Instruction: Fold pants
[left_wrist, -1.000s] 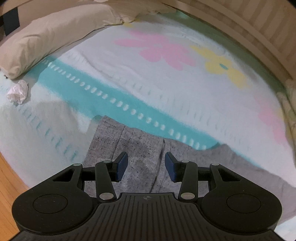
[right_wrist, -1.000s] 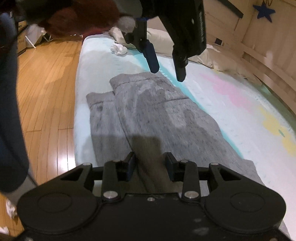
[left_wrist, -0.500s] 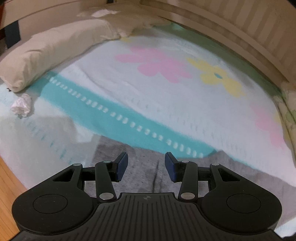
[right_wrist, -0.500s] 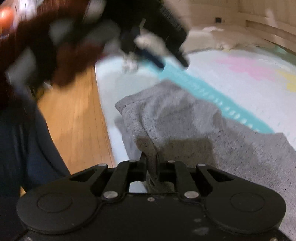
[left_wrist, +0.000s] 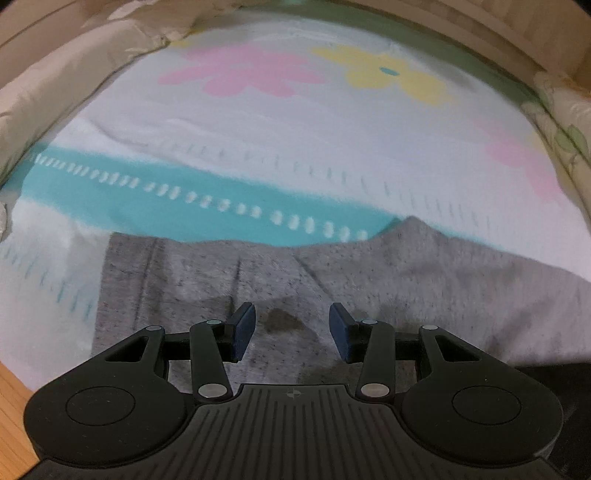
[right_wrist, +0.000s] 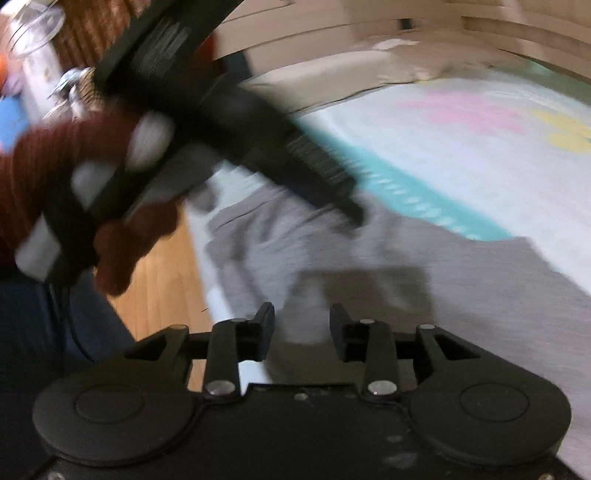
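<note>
Grey pants (left_wrist: 258, 273) lie folded on the bed near its front edge. My left gripper (left_wrist: 291, 330) is open and empty, hovering low over the pants' near part. In the right wrist view the pants (right_wrist: 461, 280) stretch from the near edge toward the right. My right gripper (right_wrist: 302, 330) is open and empty just above the fabric. The left gripper (right_wrist: 347, 210) also shows there, blurred, reaching down onto the pants from the upper left.
The bed sheet (left_wrist: 295, 147) is white with a teal band and pink and yellow flowers. Pillows (left_wrist: 55, 92) lie at the far left. A wooden bed frame (left_wrist: 480, 33) bounds the far side. Wooden floor (right_wrist: 162, 280) lies left of the bed.
My right gripper let go of the pants fold it held half a second ago and is open. My left gripper moved lower and further over the pants.
</note>
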